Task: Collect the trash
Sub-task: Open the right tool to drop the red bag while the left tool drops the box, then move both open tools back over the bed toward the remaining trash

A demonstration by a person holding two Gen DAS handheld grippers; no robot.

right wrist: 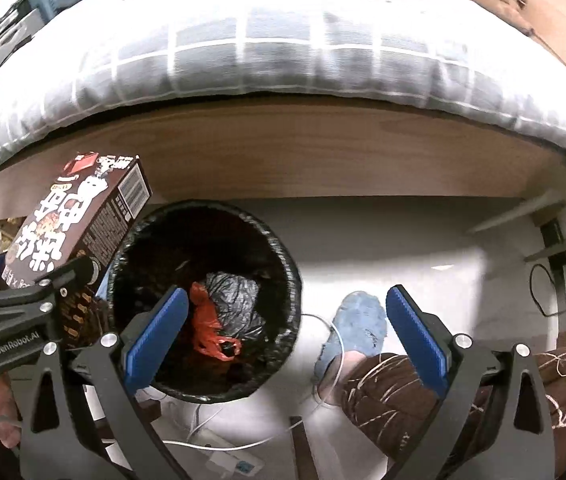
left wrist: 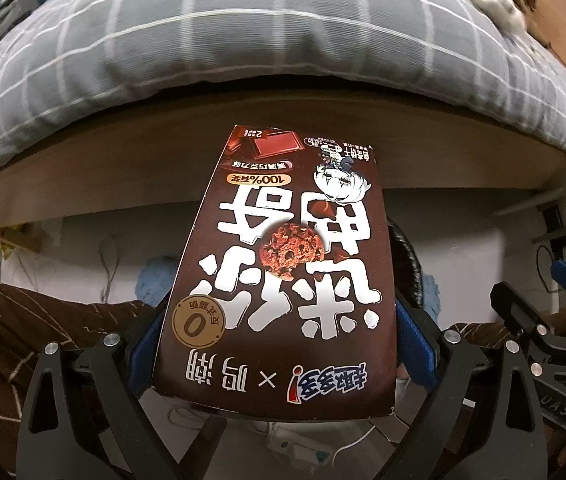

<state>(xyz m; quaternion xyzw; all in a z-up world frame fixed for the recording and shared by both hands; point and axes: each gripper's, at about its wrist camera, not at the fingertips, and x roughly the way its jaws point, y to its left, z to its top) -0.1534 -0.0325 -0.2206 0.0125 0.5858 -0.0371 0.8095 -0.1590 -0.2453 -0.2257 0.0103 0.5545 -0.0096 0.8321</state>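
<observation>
Left tool (left wrist: 279,344) is clamped on the cookie box (left wrist: 283,264), blue pads pinching its two long sides near the lower end, so most of the box sticks out fwd past the fingers. Right tool (right wrist: 283,344) is spread wide apart w/ nothing between the pads, hovering over the floor just right of the trash bin (right wrist: 283,240).

From the right wrist view, the box sits up and to the left of the bin rim, not yet over the opening. So the step in hand, as I read it: carry the box across and drop it in.

Tips:
- Keep the squeeze steady; thin card sides can buckle and let the box slip.
- Bring the far end of the box over the middle of the opening, not the rim, then tilt it nose-down before you let go.
- The bin already holds a black bag (right wrist: 235,300) and an orange bag (right wrist: 209,328), so there's a soft landing, but a flat drop could leave the box bridging the rim.
- Watch the white cable (right wrist: 323,360) on the floor and the blue slipper (right wrist: 357,320) near the bin; keep the right tool clear of the drop path.
- Bed frame (right wrist: 323,152) hangs close above the bin; stay low enough.
</observation>
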